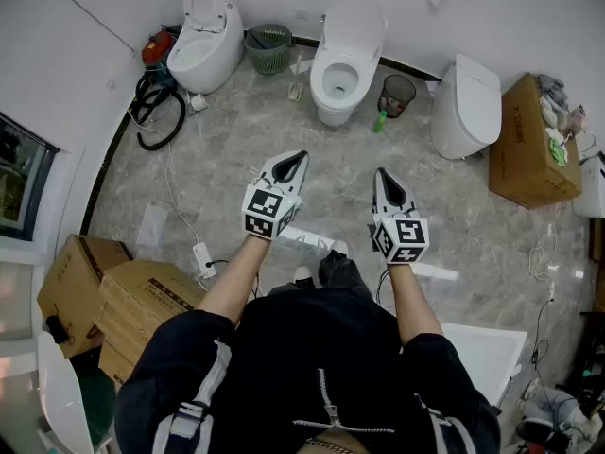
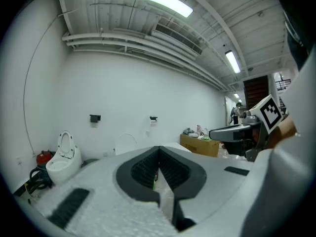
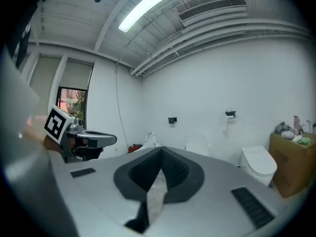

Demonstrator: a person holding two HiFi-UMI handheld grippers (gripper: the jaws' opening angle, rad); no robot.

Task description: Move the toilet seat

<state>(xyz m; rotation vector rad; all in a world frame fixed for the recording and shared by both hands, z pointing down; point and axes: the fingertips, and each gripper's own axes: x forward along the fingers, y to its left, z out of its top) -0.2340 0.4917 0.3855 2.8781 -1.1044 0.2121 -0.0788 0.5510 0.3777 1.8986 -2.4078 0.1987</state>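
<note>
Tiled floor [image 1: 227,159], toilet [image 2: 126,143] behind left tool [image 2: 158,150]

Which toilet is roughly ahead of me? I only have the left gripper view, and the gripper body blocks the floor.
Observer: The middle white ceramic toilet, with its lid raised and its bowl uncovered.
Operator: Is there anything on the floor beside it?
Observer: A dark round waste bin stands at its right, and a green bottle is on the floor next to the bin.
Operator: And the right gripper's jaws?
Observer: The right gripper has its jaws together with nothing between them.
</note>
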